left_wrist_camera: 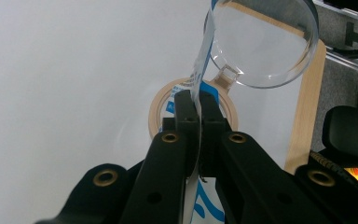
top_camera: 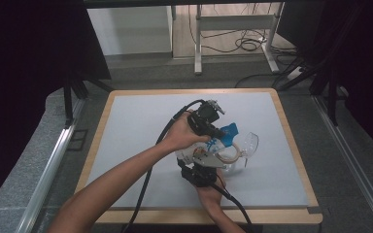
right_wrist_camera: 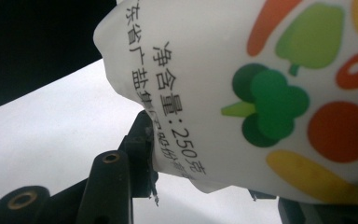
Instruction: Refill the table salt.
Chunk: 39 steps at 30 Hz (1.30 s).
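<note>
The left gripper (left_wrist_camera: 194,108) has its jaws pressed together on the thin top edge of a white and blue pouch (left_wrist_camera: 202,56). In the left gripper view that flat edge runs as a narrow strip from between the jaws upward and away, toward the rim of a clear plastic cup (left_wrist_camera: 265,44) that lies beyond it. A roll of tan tape (left_wrist_camera: 157,109) lies flat on the table behind the jaws.

The right gripper (right_wrist_camera: 200,172) stands partly open, with the body of the same pouch (right_wrist_camera: 242,84) between its jaws. The left jaw's pad lies against the printed white face of the bag; the other jaw is hidden behind the bag, so whether it presses on it cannot be told. The print shows coloured vegetables and a line of black characters that runs slantwise down toward the jaws.

In the high view the left gripper (top_camera: 217,131) comes in from above and the right gripper (top_camera: 205,167) from the near side. The pouch (top_camera: 223,136) is held between them just right of the middle of the grey table (top_camera: 136,126). The cup (top_camera: 249,143) lies at its right.
</note>
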Each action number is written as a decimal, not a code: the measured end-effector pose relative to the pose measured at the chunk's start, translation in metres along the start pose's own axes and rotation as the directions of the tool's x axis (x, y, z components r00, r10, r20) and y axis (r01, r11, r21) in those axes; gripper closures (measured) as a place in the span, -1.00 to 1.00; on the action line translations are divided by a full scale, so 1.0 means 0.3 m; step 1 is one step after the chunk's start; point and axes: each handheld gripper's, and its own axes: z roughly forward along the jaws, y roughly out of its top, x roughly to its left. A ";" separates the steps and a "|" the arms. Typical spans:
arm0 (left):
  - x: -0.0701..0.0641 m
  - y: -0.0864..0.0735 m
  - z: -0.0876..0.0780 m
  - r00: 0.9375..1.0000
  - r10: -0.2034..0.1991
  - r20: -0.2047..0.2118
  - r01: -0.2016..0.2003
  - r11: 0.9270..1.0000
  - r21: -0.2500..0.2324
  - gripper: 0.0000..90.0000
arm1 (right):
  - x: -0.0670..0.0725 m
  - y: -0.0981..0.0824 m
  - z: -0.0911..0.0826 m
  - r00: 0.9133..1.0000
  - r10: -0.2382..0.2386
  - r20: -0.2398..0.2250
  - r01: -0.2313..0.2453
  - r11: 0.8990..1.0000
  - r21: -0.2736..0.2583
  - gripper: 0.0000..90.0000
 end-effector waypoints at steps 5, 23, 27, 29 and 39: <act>-0.004 0.004 0.002 1.000 -0.003 0.000 0.003 1.000 0.002 1.00 | 0.002 0.005 0.000 1.000 0.009 -0.002 -0.009 1.000 -0.013 0.20; -0.005 0.006 0.003 1.000 0.001 0.002 -0.001 1.000 0.006 1.00 | 0.004 0.006 0.001 1.000 -0.008 0.005 0.008 1.000 -0.014 0.20; -0.008 0.008 0.003 1.000 0.004 0.002 -0.004 1.000 0.007 1.00 | 0.004 0.005 0.001 1.000 0.001 0.001 -0.001 1.000 -0.016 0.20; -0.008 0.008 0.003 1.000 0.004 0.001 -0.005 1.000 0.010 1.00 | 0.005 0.005 0.001 1.000 0.004 0.002 -0.004 1.000 -0.018 0.20; -0.008 0.015 0.018 1.000 0.017 0.004 -0.017 0.999 0.029 1.00 | 0.010 0.004 0.006 0.999 0.048 0.017 -0.048 0.998 -0.029 0.20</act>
